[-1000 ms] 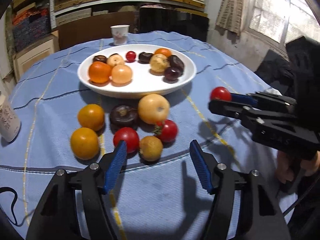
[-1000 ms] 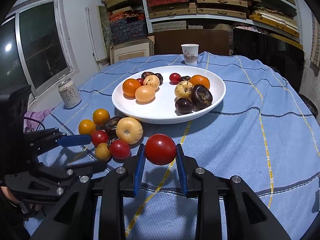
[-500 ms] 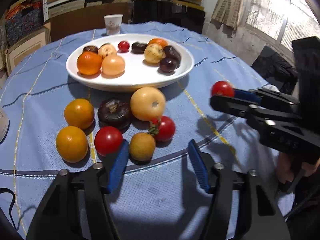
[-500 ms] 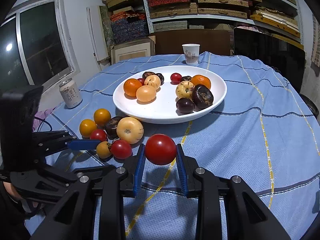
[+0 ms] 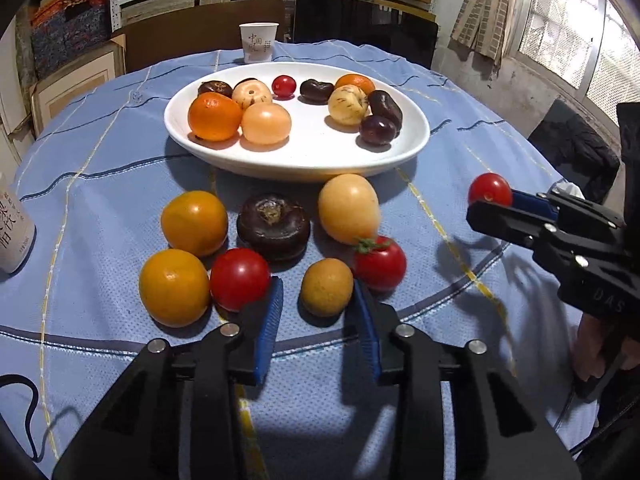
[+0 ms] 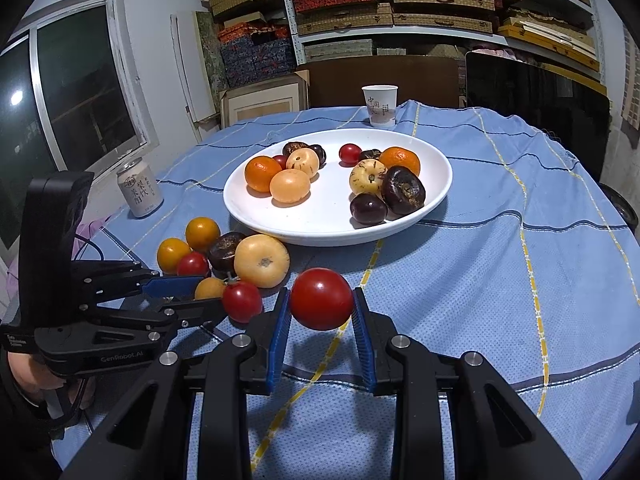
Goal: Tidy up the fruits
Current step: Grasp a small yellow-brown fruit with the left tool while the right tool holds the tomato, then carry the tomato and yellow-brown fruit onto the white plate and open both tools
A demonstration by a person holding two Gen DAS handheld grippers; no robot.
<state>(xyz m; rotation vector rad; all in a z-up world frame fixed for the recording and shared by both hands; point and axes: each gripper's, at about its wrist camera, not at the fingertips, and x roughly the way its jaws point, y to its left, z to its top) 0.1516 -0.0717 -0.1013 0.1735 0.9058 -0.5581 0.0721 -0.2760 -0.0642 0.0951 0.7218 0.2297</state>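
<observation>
A white plate [image 5: 416, 140] holds several fruits: oranges, pale round ones, dark ones and a small red one. In front of it a loose cluster lies on the blue cloth: two oranges [image 5: 194, 222], a dark fruit [image 5: 273, 226], a pale yellow fruit [image 5: 349, 208], two tomatoes [image 5: 239, 278] and a small yellow-brown fruit [image 5: 326, 286]. My left gripper [image 5: 317, 296] straddles that small fruit with its jaws closing; a gap shows at the left pad. My right gripper [image 6: 320, 294] is shut on a red tomato [image 6: 321, 304], held above the cloth to the right of the cluster.
A paper cup [image 5: 258, 42] stands behind the plate. A drink can [image 6: 140, 188] sits at the table's left edge. Shelves of boxes, a dark chair back and windows surround the round table. A black cable [image 5: 24, 400] trails at the near left.
My left gripper has come in closer to the loose fruits and its jaws have narrowed around the small yellow-brown fruit. The right gripper has stayed still with the tomato.
</observation>
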